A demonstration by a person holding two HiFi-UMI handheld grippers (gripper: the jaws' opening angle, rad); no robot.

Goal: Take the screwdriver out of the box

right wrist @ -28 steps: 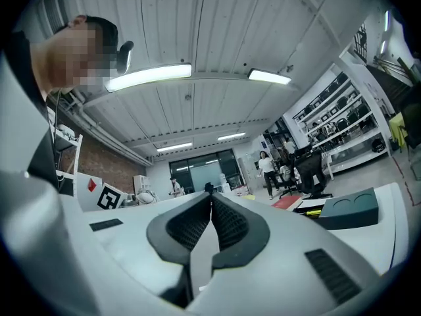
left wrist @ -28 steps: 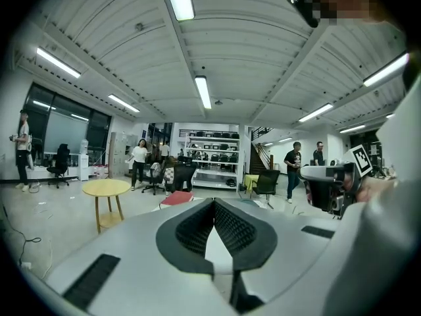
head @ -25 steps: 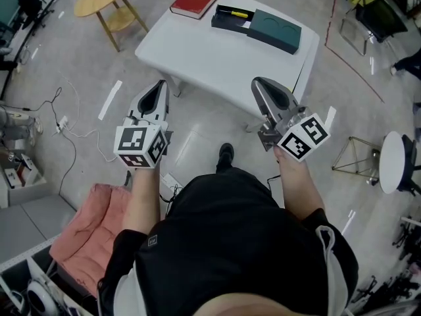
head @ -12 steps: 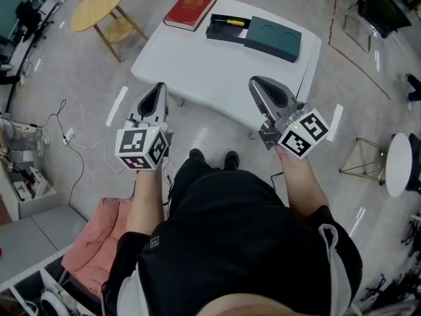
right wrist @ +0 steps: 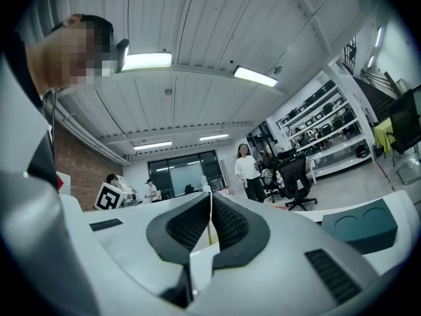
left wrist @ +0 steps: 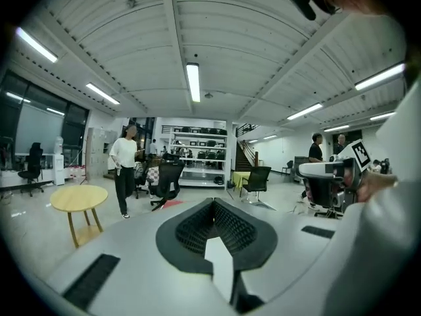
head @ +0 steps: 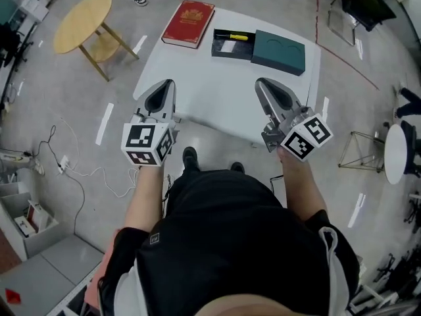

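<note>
Site: you stand in an open-plan lab or workshop hall. Evidence: ribbed ceiling [left wrist: 131,38] with strip lights [left wrist: 193,81], stocked storage shelves [left wrist: 197,143], rolling office chairs [left wrist: 166,178], grey floor [head: 52,110] with trailing cables [head: 72,170], white work table [head: 210,91].

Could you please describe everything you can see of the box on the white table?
The box is a shallow, black, rectangular tray, open and lying flat near the table's far edge. Inside lie a yellow-handled screwdriver along its far wall and something white. A dark green lid sits close at its right; a red book lies apart, left.
</note>
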